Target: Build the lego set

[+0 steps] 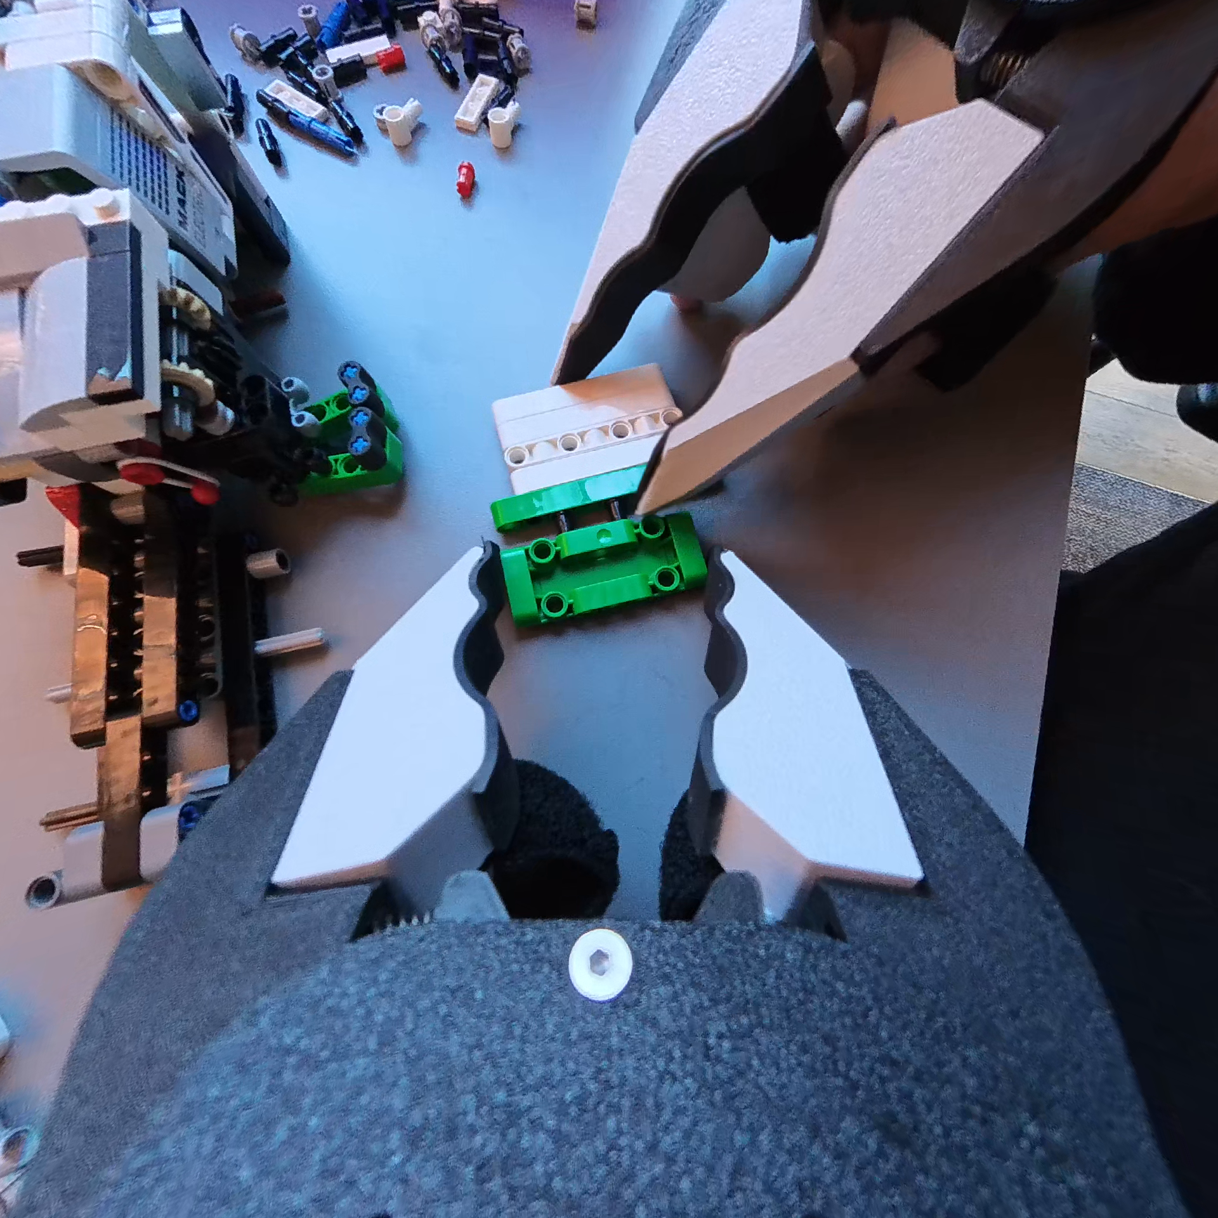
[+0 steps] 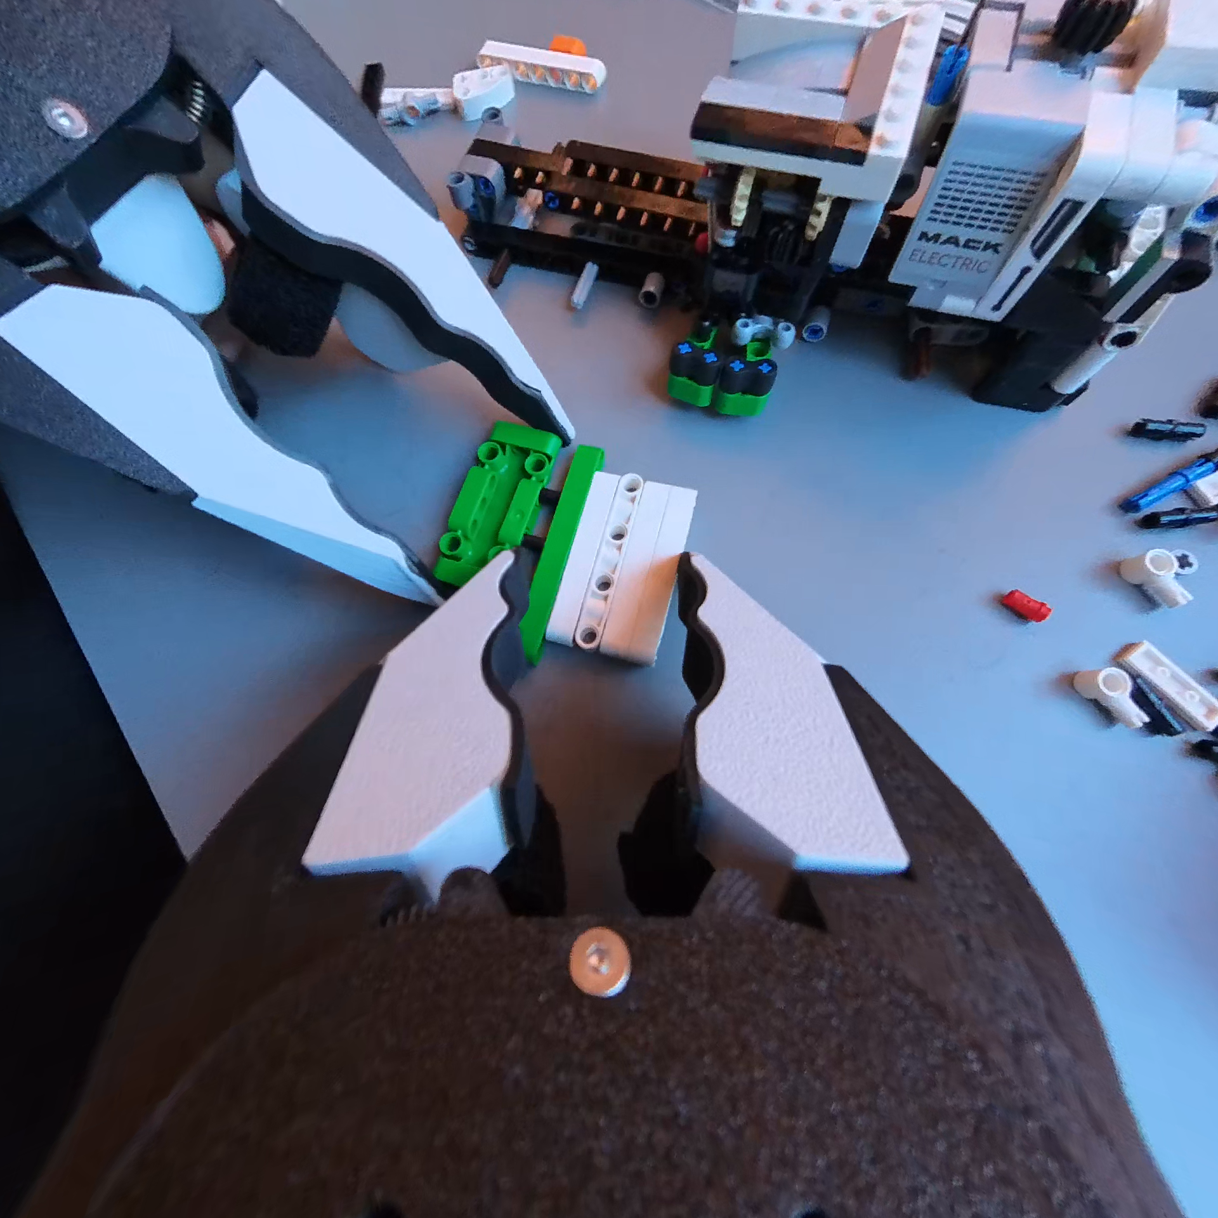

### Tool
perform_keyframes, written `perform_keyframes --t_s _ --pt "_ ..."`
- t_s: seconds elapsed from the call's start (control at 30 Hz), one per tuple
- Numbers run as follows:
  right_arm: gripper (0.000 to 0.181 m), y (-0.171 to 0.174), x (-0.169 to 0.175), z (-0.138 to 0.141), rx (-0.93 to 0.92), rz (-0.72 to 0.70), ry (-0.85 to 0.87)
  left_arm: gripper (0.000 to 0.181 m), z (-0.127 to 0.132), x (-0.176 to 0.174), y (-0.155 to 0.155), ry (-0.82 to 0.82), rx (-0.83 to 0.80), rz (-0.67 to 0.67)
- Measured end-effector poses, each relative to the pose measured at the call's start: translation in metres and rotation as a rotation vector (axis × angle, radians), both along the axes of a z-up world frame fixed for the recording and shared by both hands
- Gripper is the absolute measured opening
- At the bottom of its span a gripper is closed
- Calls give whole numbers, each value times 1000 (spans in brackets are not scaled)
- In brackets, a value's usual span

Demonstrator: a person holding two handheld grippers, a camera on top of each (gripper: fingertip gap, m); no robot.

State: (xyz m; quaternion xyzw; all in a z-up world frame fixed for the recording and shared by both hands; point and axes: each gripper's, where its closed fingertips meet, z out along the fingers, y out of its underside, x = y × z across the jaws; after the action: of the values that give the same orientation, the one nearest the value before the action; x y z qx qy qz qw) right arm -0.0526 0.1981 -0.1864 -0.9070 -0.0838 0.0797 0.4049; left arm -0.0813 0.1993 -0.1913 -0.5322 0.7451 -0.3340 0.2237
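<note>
Down in the left wrist view, the left gripper (image 1: 598, 560) is spreading its fingers around the green panel (image 1: 603, 575) lying on the table (image 1: 422, 277), pinned to a white panel (image 1: 583, 422).

Meanwhile, the right wrist view is showing the right gripper (image 2: 596, 567) hovering released over both panels, near the truck model (image 2: 857, 198).

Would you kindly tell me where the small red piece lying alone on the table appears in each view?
Left wrist view: small red piece, upper centre, just below the loose-parts pile.
Right wrist view: small red piece, right side, mid-height.
Shared landmark: the green panel between the left gripper's fingertips.
</note>
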Motion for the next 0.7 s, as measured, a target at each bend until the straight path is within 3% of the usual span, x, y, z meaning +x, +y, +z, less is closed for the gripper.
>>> perform_keyframes --t_s 0.13,0.2,0.4,0.53,0.7 --pt "46 -3 -2 1 -12 21 46 60 0 0 0 1 -1 6" --pt "65 -5 -10 4 -22 56 119 60 0 0 -1 0 2 12" --pt "62 8 -5 5 -35 -55 148 60 0 2 -2 2 1 21" --pt "53 8 0 1 -61 -86 24 60 0 2 -2 2 3 64" --pt "61 7 -3 -2 -67 -90 -72 60 0 3 -2 0 4 84"
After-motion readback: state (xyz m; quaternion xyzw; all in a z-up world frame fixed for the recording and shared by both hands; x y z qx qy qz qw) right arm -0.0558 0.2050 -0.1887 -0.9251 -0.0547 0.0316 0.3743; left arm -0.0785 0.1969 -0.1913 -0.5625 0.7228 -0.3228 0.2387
